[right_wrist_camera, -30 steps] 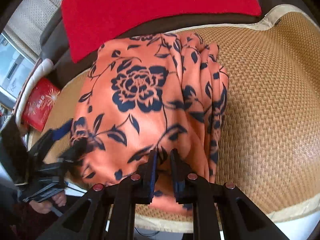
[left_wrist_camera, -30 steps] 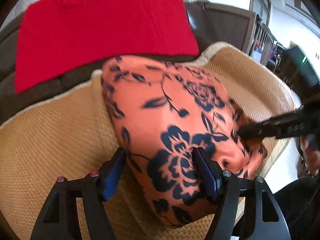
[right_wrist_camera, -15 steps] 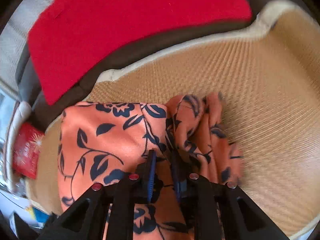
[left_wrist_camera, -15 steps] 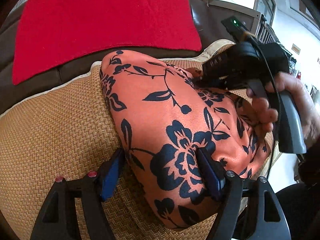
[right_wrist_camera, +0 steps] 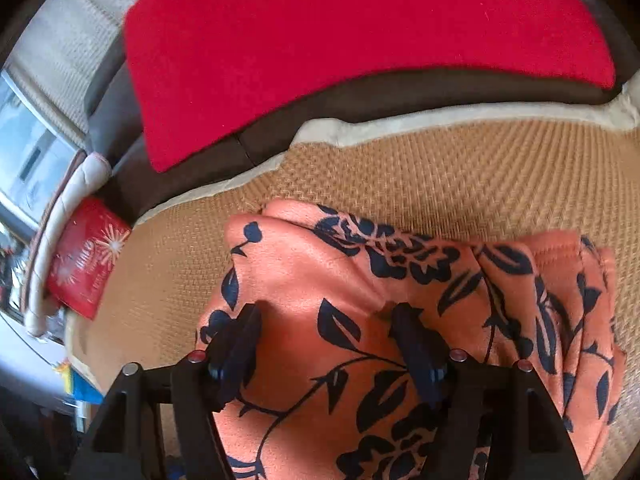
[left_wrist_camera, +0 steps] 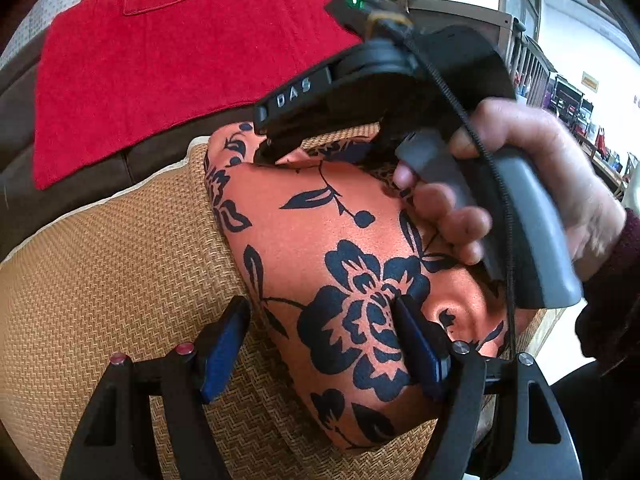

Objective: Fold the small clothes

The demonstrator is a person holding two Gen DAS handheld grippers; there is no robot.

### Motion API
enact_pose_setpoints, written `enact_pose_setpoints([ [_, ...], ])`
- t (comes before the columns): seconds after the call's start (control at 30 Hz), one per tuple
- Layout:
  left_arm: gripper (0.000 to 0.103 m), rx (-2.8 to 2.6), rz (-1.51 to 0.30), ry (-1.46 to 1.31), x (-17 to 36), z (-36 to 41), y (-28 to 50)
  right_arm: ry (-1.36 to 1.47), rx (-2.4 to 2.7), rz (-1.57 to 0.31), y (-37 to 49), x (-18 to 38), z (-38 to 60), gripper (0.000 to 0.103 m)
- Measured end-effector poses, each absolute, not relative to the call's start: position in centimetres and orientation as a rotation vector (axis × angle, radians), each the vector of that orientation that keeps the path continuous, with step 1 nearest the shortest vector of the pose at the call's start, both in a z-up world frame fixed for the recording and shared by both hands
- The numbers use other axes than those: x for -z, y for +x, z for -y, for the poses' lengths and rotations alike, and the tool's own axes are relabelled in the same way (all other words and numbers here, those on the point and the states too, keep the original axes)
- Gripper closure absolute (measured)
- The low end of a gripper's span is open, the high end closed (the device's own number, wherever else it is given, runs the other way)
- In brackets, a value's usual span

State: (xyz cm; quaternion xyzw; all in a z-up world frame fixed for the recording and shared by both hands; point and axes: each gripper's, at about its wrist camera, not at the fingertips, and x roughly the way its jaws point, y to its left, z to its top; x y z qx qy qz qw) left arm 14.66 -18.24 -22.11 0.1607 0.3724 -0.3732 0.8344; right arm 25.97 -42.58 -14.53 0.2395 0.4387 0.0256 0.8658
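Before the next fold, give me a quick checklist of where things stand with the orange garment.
1. Right gripper released: ok, jaws opening, the garment below them, not pinched.
2. Left gripper free: ok, open, straddling the garment's edge.
3. Garment fully on the mat: ok.
4. Fold neat: not ok, right side bunched in ridges.
5. Red cloth clear of the garment: ok.

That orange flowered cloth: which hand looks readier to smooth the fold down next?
Probably the right. The right gripper sits over the flowered cloth's folded-over far edge, jaws opening. The left gripper straddles its near edge.
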Motion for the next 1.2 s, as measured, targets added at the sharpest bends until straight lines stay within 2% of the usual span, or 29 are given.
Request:
enact_pose_setpoints([
  [0.27, 0.027, 0.763, -0.774, 0.36, 21.8, 18.6, 13.9, 0.512, 0.015, -0.774, 19.1, 10.6, 44.5, 0.033],
  [0.4, 0.027, 0.753, -0.773, 0.36, 21.7, 18.8, 13.5, 0.5, 0.081, -0.771, 15.6, 9.7, 45.5, 0.037],
  [0.57, 0.027, 0.745, -0.77, 0.369, 22.8, 19.3, 13.9, 0.519, 0.157, -0.932, 15.1, 13.7, 47.0, 0.038],
  [0.83, 0.026, 0.74, -0.772, 0.371, 23.3, 19.8, 14.5, 0.552, 0.14, -0.854, 12.1, 11.4, 47.3, 0.038],
  [1.03, 0.025, 0.735, -0.783, 0.364, 23.8, 20.3, 15.2, 0.482, 0.146, -0.94, 13.2, 13.7, 46.2, 0.038],
  [1.2, 0.023, 0.758, -0.82, 0.304, 23.5, 20.1, 16.5, 0.603, 0.101, -0.834, 12.1, 12.3, 48.4, 0.037],
])
